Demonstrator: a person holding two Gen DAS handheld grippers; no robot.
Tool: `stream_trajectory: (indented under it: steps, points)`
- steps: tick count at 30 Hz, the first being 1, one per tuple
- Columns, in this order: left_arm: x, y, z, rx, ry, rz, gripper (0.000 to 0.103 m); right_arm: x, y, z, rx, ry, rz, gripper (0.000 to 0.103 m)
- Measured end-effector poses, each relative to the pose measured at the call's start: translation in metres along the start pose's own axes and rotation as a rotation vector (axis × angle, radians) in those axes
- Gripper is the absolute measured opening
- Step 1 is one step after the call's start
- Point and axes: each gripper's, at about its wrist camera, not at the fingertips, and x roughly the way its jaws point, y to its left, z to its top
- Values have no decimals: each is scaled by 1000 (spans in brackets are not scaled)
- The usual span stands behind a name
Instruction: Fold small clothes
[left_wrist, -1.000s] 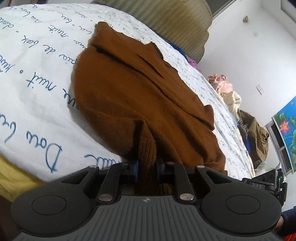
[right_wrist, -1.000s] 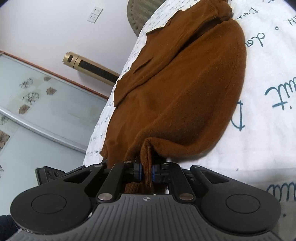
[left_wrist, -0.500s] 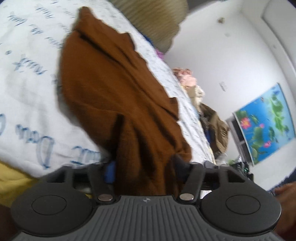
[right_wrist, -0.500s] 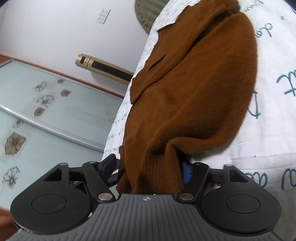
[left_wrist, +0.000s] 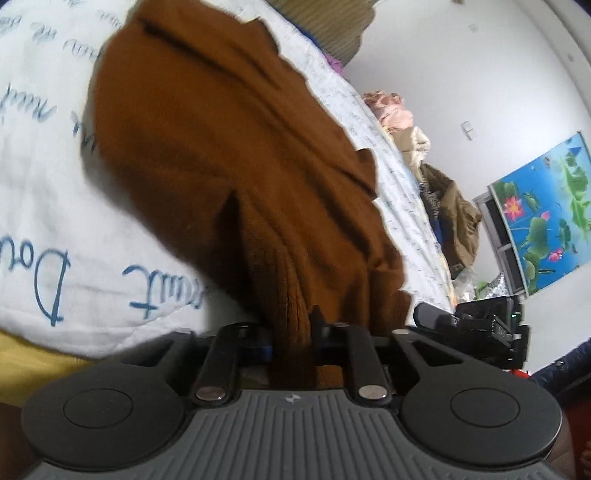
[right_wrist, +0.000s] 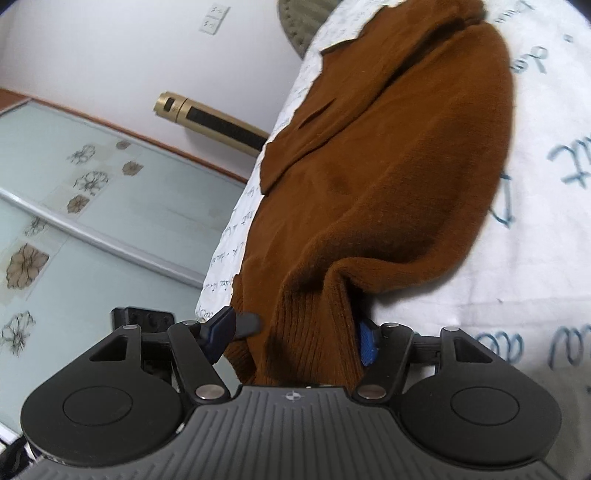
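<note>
**Brown sweater on the bed, both claws at its near hem**

A brown knitted sweater (left_wrist: 229, 147) lies spread on a bed covered with a white quilt (left_wrist: 44, 206) that carries blue handwriting. Its ribbed hem hangs over the near edge of the bed, towards both cameras.

The left claw (left_wrist: 291, 332) is closed on a bunch of this ribbed hem; the fabric is squeezed into a narrow fold between its two fingers.

The right claw (right_wrist: 299, 336) has the hem between its blue pads (right_wrist: 367, 343), and its jaws are closing. The right pad touches the cloth, but the left pad stands apart from it, so the hem is not pressed there.

In the left wrist view, a pile of clothes (left_wrist: 443, 192) lies beside the bed on the far right, under a white wall with a colourful lotus picture (left_wrist: 546, 214).
</note>
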Motion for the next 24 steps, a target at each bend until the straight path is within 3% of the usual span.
stream_trajectory:
  steps: [1,2,3,6,10,13,18,24]
  points:
    - [1,0,-1,-3,-9,-4,13,4,-1,0,-6,1,-26,43]
    - [1,1,-2,-16,-17,-2,12,8,-4,1,3,12,-47,23]
    - [-1,1,-4,-21,-29,2,12,11,-8,0,28,19,-69,9]
    - [-8,-1,-12,2,-92,7,11,7,-13,-4,50,-9,-55,9]
    - [-18,-1,-14,-2,-139,-71,11,2,-3,-8,8,-28,-57,13]
    - [-29,-1,-11,0,-163,-81,11,-3,2,-5,-6,-37,-42,12]
    - [-34,16,-9,-74,-151,-113,11,-14,7,0,-21,-62,-11,11]
    - [-42,17,-10,-66,-153,-103,11,-38,9,4,-19,-105,7,11]
